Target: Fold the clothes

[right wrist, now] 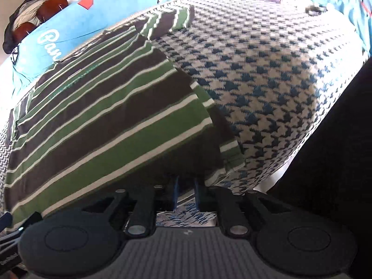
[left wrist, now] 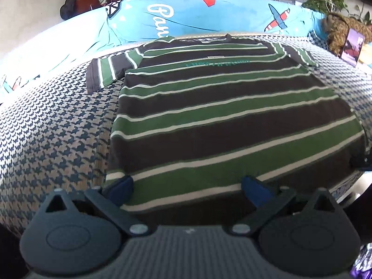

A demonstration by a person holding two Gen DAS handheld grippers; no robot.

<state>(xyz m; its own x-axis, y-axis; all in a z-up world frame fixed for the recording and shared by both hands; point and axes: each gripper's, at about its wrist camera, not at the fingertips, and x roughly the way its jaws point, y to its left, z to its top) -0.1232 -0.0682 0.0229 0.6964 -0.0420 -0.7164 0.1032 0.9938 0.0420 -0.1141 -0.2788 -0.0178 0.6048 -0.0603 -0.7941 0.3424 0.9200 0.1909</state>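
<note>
A T-shirt [left wrist: 220,116] striped green, dark brown and white lies face up on the bed, collar far from me and hem nearest. My left gripper [left wrist: 187,186] is open, its blue fingertips [left wrist: 122,184] spread wide over the hem near the shirt's left corner. In the right wrist view the shirt [right wrist: 104,116] fills the left half, and its near right hem corner is lifted off the blanket. My right gripper [right wrist: 186,186] is shut on that corner, with the fabric draped over and hiding the fingertips. The left sleeve [left wrist: 104,69] lies spread out flat; the right sleeve [right wrist: 172,21] does too.
A blue-and-beige houndstooth blanket [left wrist: 58,127] covers the bed under the shirt. A bright blue printed duvet [left wrist: 186,16] is bunched along the far side. A tablet-like screen [left wrist: 352,46] and a brown fluffy item [left wrist: 337,28] sit at the far right. The bed's edge [right wrist: 279,181] drops off to the right.
</note>
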